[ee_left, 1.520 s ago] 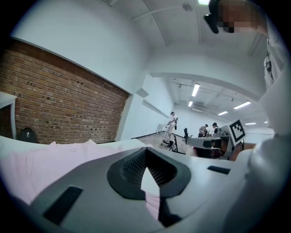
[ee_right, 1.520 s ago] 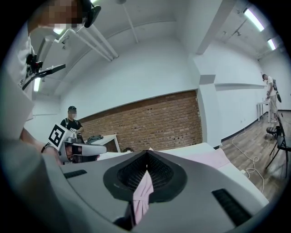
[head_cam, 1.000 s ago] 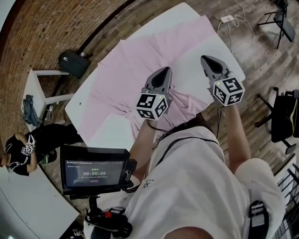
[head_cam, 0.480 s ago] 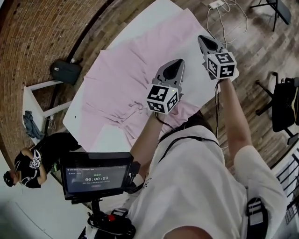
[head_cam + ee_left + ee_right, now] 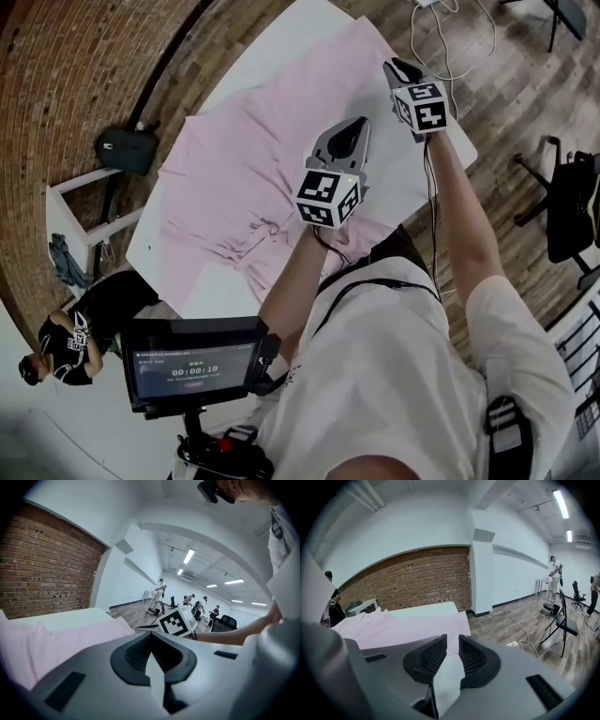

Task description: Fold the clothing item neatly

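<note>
A long white table (image 5: 272, 56) stands on a brown wood floor (image 5: 511, 112), next to a curved red brick wall (image 5: 84, 56). A black bag (image 5: 127, 148) lies by the wall, a white cord (image 5: 450, 37) curls on the floor, and a black chair (image 5: 572, 220) stands off to the side. The pink clothing (image 5: 244, 159) is spread flat on the table. Its long way runs along the table, from the near end up to the far corner, with a bunched, wrinkly spot at the near end. The left gripper (image 5: 358, 124) hangs over the cloth's edge, clenched tight with nothing in it. The right gripper (image 5: 394, 66) is by the far corner; its jaws have just been opening and hold nothing.
</note>
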A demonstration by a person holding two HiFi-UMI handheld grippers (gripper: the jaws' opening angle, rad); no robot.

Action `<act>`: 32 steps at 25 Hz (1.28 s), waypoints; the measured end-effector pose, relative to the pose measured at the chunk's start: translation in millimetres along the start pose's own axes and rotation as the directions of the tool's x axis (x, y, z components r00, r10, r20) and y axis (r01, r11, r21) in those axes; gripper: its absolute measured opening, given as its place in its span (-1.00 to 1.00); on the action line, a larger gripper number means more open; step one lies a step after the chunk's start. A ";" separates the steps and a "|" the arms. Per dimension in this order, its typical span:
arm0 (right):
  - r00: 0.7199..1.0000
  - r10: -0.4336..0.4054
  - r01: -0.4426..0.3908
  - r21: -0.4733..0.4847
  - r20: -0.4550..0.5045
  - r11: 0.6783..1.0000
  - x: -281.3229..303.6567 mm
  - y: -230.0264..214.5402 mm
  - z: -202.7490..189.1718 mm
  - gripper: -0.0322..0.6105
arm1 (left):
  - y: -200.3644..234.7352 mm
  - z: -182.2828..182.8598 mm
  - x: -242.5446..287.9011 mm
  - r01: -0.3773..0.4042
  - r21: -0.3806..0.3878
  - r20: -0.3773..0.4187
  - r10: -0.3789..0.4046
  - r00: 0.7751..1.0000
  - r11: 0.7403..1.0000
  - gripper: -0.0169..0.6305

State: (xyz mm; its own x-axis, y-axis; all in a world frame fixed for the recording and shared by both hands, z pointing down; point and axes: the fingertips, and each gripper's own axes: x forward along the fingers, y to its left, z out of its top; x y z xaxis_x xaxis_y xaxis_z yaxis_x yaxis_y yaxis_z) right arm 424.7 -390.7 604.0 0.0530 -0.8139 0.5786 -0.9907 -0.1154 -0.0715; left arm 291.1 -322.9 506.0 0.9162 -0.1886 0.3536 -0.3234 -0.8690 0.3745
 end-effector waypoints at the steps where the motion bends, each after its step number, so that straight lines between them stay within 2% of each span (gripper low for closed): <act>1: 1.000 -0.004 0.004 -0.004 -0.005 1.000 3.4 -2.2 -1.3 -0.69 | 1.2 -0.4 3.3 -0.001 -0.001 -0.002 0.001 1.000 1.000 -0.94; 7: 0.998 -0.010 0.010 -0.011 -0.055 1.000 16.7 -13.6 -9.9 -0.49 | -2.8 0.7 12.3 0.005 -0.012 -0.010 -0.006 1.000 1.000 -0.94; 13: 0.990 -0.046 0.047 0.001 -0.135 0.999 29.0 -26.1 -22.1 -0.49 | 0.8 -2.5 10.9 -0.006 -0.023 -0.017 0.005 1.000 1.000 -0.94; 20: 0.983 -0.068 0.073 0.022 -0.170 0.997 35.4 -28.7 -23.6 -0.49 | 7.1 -0.5 3.8 -0.018 -0.034 -0.004 0.018 1.000 0.999 -0.94; 23: 0.981 -0.064 0.069 0.020 -0.186 0.997 38.1 -27.3 -23.3 -0.50 | 9.4 -1.3 2.2 -0.025 -0.035 -0.005 0.025 1.000 0.999 -0.94; 28: 0.979 -0.049 0.047 -0.013 -0.199 0.999 41.0 -19.4 -23.4 -0.68 | 11.9 0.7 -2.8 -0.037 -0.034 0.001 0.037 0.999 0.999 -0.94; 32: 0.990 -0.016 0.013 -0.020 -0.143 1.000 39.6 -8.2 -12.0 -0.72 | 15.6 -0.2 -8.2 -0.046 -0.033 0.006 0.046 0.999 0.998 -0.94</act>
State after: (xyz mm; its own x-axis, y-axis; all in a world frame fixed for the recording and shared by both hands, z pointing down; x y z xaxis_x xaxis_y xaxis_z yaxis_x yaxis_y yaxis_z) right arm 433.5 -415.1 637.3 0.0504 -0.7221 0.6899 -0.9923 -0.1146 -0.0475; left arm 278.5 -334.8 509.0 0.9017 -0.2311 0.3655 -0.3727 -0.8439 0.3859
